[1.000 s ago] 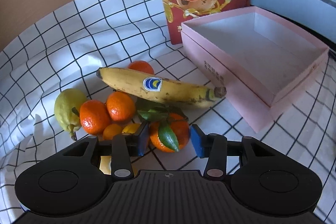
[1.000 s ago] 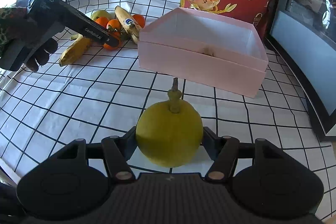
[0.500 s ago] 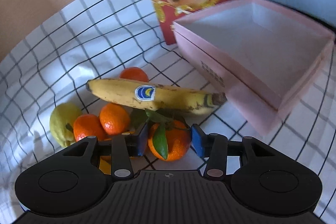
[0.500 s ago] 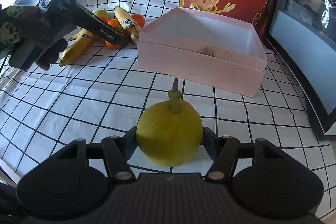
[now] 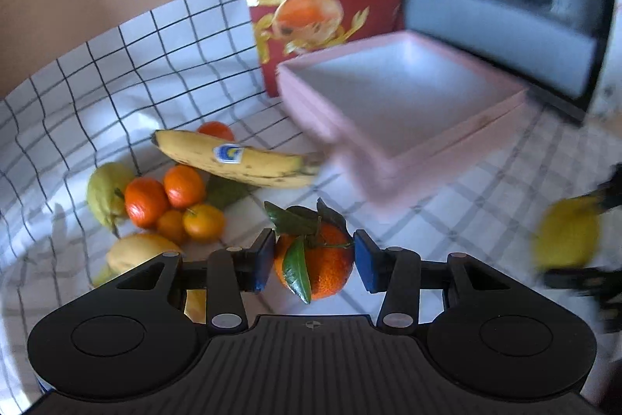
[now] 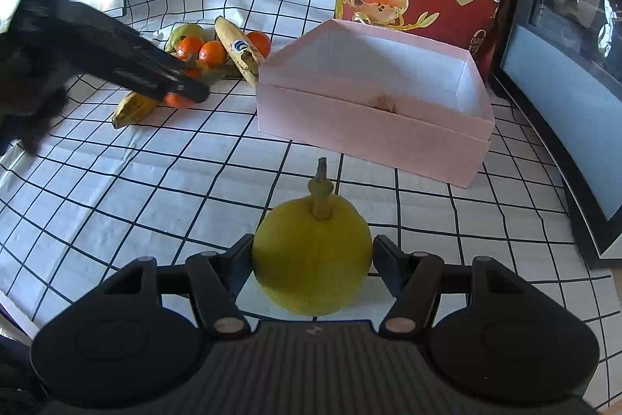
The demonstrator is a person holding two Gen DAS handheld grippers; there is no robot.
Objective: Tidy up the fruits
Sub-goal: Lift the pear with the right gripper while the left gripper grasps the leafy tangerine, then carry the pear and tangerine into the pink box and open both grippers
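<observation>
Lifted clear of the fruit pile, the leafy mandarin (image 5: 318, 267) sits clamped between the left gripper (image 5: 313, 259) jaws.

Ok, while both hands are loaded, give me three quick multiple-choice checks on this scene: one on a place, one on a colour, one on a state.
1. Where does the sticker-marked yellow banana lie?
A. inside the box
B. on the checked cloth beside the fruit pile
C. in the right gripper

2. What colour is the open cardboard box?
A. pink
B. blue
C. green

3. What is the left gripper doing?
A. standing open over bare cloth
B. shut on the leafy orange mandarin
C. shut on a banana

Answers: 1 B, it rests on the cloth to the left of the box. 2 A, its walls are pale pink in both views. 3 B, the blue pads press both sides of the mandarin, while the right gripper clamps the round yellow-green pear.
</observation>
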